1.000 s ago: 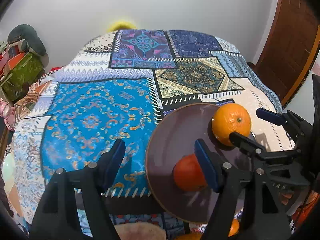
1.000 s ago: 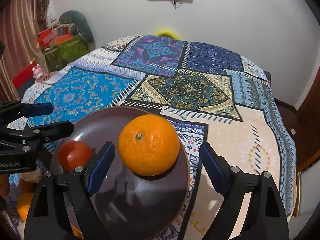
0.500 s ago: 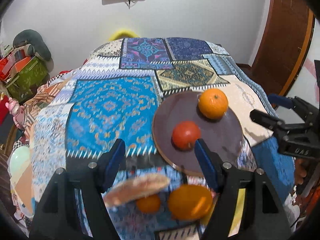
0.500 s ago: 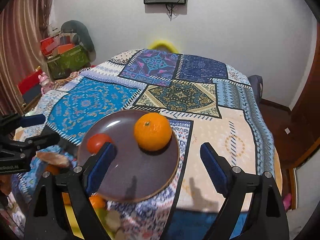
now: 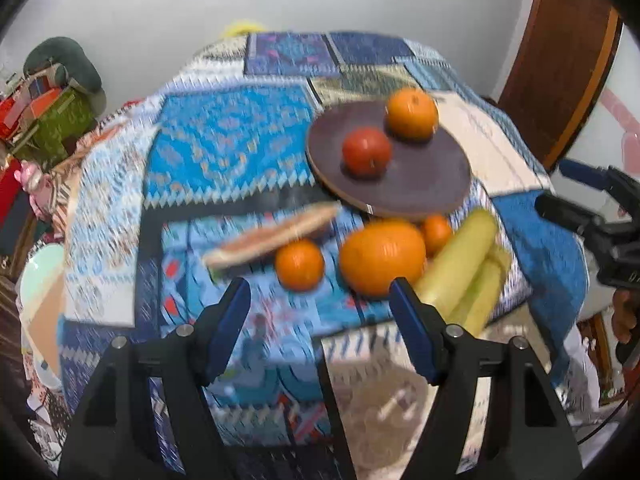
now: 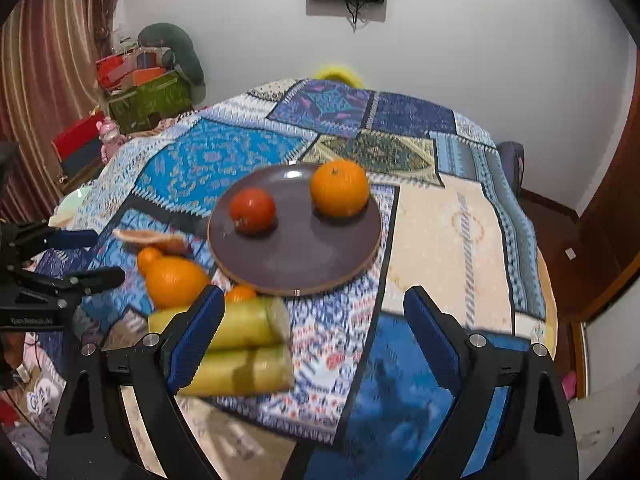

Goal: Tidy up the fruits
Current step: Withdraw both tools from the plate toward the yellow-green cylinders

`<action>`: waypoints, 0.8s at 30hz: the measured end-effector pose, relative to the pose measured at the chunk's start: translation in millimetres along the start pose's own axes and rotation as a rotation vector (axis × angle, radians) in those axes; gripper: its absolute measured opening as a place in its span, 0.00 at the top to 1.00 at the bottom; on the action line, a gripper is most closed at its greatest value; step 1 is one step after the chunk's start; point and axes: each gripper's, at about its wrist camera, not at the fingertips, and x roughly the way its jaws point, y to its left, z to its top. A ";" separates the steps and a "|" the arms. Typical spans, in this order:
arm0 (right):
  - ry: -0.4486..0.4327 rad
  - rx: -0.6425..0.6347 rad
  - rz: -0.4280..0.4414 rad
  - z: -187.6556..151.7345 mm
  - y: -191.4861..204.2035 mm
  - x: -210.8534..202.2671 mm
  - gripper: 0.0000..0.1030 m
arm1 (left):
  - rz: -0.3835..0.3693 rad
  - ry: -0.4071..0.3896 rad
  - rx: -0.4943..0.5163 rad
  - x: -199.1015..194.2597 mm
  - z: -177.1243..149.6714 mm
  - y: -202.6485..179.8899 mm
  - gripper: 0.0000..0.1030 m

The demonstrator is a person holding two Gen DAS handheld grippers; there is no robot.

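Orange fruit [image 6: 174,280] is left loose on the patterned bed [image 6: 436,232], just beside the plate [image 6: 296,256]. Both grippers, left [image 5: 320,308] and right [image 6: 314,320], are held spread and empty; the right's jaws have just widened. A centred, gentle grasp is advised.

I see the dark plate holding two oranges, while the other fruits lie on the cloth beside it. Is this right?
Not quite. In the right wrist view the plate holds one orange and one red tomato-like fruit, not two oranges. The other fruits do lie on the cloth beside it.
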 end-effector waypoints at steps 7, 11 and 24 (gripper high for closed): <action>0.045 0.018 -0.020 -21.5 -6.0 0.9 0.13 | -0.002 0.041 0.041 18.2 -27.8 -20.1 0.31; 0.072 0.045 -0.005 -33.3 -12.5 2.2 0.13 | 0.005 0.073 0.058 31.0 -32.6 -28.0 0.31; 0.103 0.066 0.013 -50.5 -21.7 0.1 0.13 | -0.067 0.092 0.122 30.1 -30.9 -68.6 0.31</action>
